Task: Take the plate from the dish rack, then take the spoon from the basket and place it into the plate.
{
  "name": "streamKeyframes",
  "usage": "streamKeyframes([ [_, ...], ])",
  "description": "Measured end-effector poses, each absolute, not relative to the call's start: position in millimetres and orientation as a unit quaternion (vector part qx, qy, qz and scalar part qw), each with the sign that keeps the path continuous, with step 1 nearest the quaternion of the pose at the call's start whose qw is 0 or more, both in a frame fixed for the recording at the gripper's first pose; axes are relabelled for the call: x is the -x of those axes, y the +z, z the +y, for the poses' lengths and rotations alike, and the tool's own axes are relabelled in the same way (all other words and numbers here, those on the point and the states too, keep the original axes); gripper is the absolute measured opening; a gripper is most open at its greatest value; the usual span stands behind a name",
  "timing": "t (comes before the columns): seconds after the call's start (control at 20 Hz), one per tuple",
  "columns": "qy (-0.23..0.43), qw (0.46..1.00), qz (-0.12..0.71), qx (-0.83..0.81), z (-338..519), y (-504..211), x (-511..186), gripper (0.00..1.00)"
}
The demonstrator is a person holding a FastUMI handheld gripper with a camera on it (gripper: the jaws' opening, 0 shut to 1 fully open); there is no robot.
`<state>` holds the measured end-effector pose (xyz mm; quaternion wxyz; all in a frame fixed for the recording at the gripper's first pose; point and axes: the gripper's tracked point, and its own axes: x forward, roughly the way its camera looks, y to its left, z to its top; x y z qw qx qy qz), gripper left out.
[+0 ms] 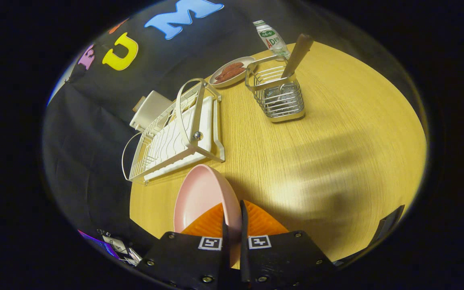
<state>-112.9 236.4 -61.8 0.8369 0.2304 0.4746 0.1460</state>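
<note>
Both fingers of the gripper point(232, 219) pinched the rim of the round pink plate point(201, 197) at lower centre. Upper left sat the white wire dish rack point(175, 133); the wooden-handled spoon point(296, 54) stood in the metal wire basket point(278, 96) above

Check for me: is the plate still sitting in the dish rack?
No: the gripper is shut on the pink plate's rim, holding it on edge above the table, clear of the dish rack.

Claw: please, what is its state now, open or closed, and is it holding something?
Claw: closed on the rim of the pink plate, one finger on each side, holding it tilted on edge above the table, just ahead of the dish rack.
</note>
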Motion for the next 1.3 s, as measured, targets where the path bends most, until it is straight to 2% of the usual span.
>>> streamKeyframes([
  [0.3,0.155,0.831,0.475,-0.247,239,-75,103,0.09],
  [0.5,0.141,0.84,0.468,-0.235,227,-75,98,0.14],
  [0.6,0.126,0.851,0.459,-0.224,212,-69,93,0.2],
  [0.65,0.119,0.855,0.459,-0.212,206,-74,95,0.36],
  [0.75,0.112,0.875,0.438,-0.174,190,-67,94,0.37],
  [1.05,0.104,0.947,0.291,-0.091,152,10,83,0.37],
  [1.3,0.112,0.988,0.111,-0.008,129,87,68,0.37],
])
